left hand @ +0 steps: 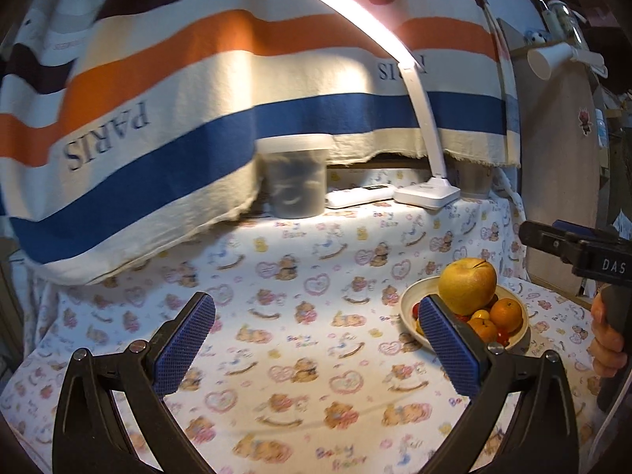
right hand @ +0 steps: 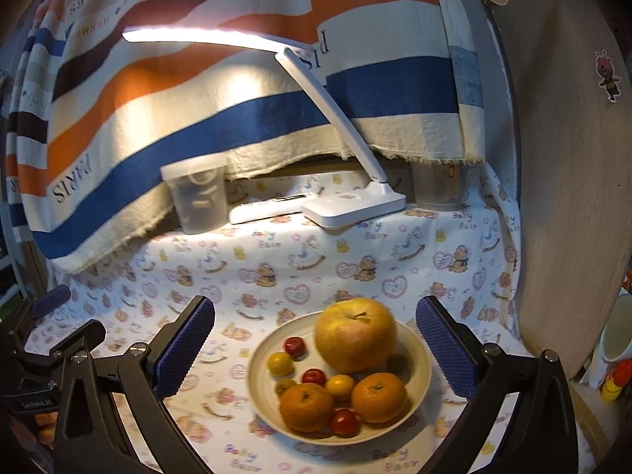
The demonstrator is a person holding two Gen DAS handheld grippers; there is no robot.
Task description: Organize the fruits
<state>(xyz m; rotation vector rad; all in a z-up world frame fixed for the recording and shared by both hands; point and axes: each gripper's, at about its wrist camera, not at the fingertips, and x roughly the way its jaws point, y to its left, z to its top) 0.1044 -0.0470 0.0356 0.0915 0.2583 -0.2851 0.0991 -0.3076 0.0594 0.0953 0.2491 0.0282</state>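
Note:
A cream plate (right hand: 418, 359) on the bear-print cloth holds a big yellow apple (right hand: 355, 337), two oranges (right hand: 306, 407) (right hand: 379, 397) and several small red and yellow cherry tomatoes (right hand: 295, 345). My right gripper (right hand: 316, 339) is open and empty, hovering just in front of the plate, its jaws spread either side of it. My left gripper (left hand: 316, 331) is open and empty to the left of the plate (left hand: 407, 300); its right finger (left hand: 448, 339) overlaps the plate's left edge in view. The apple (left hand: 468, 284) and oranges (left hand: 506, 314) show there too.
A white desk lamp (right hand: 355, 205), a remote-like white bar (right hand: 272, 207) and two translucent tubs (right hand: 197, 197) (right hand: 438, 189) stand at the back under a striped hanging towel (right hand: 197, 91). A round wooden board (right hand: 572, 177) leans at the right, with a white mug (right hand: 616, 339) beside it.

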